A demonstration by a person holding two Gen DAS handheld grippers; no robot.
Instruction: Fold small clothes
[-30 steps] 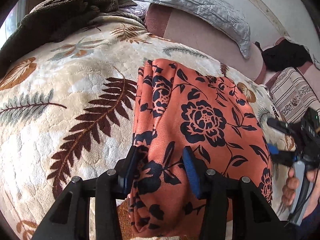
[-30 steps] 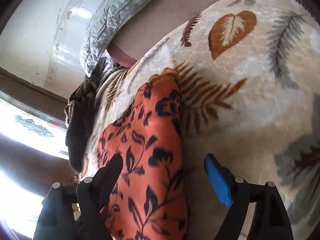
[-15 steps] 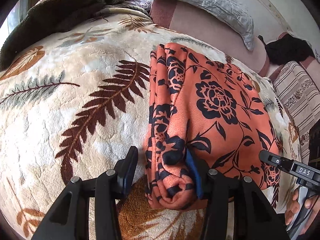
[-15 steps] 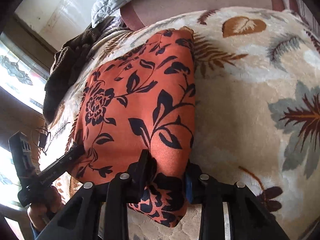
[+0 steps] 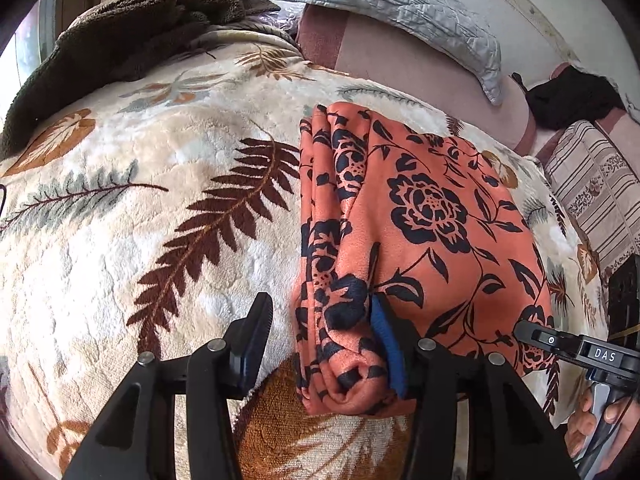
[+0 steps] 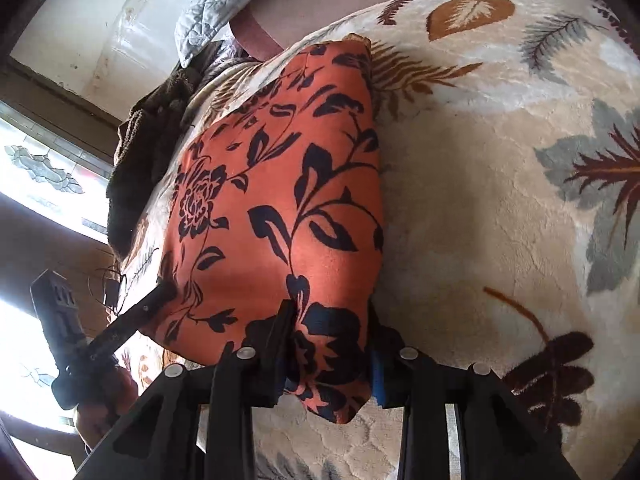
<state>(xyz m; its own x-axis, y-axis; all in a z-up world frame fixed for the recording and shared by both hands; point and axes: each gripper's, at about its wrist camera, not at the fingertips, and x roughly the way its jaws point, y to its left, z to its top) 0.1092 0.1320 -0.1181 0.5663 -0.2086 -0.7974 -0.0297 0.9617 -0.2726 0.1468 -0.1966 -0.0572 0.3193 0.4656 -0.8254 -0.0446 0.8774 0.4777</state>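
An orange garment with dark floral print (image 5: 424, 216) lies folded on a cream leaf-patterned blanket (image 5: 160, 200). My left gripper (image 5: 320, 344) is open around the garment's near left corner: the rolled edge lies against the blue right pad (image 5: 386, 344), the left finger (image 5: 256, 332) stands apart on the blanket. My right gripper (image 6: 330, 356) is shut on the garment's near right corner (image 6: 328, 344); the garment (image 6: 280, 184) stretches away from it. The right gripper's tip also shows in the left wrist view (image 5: 576, 350). The left gripper also shows in the right wrist view (image 6: 120, 324).
A dark brown towel (image 5: 120, 36) is heaped at the far left of the bed. A grey quilted pillow (image 5: 384, 4) leans on the pink headboard (image 5: 400, 60). A striped cloth (image 5: 596, 184) and a black item (image 5: 568, 100) lie at the right. A window (image 6: 36, 168) is at the left.
My right gripper has closed on the garment's near right corner. My left gripper has drawn back slightly to the garment's near left edge and stays open.
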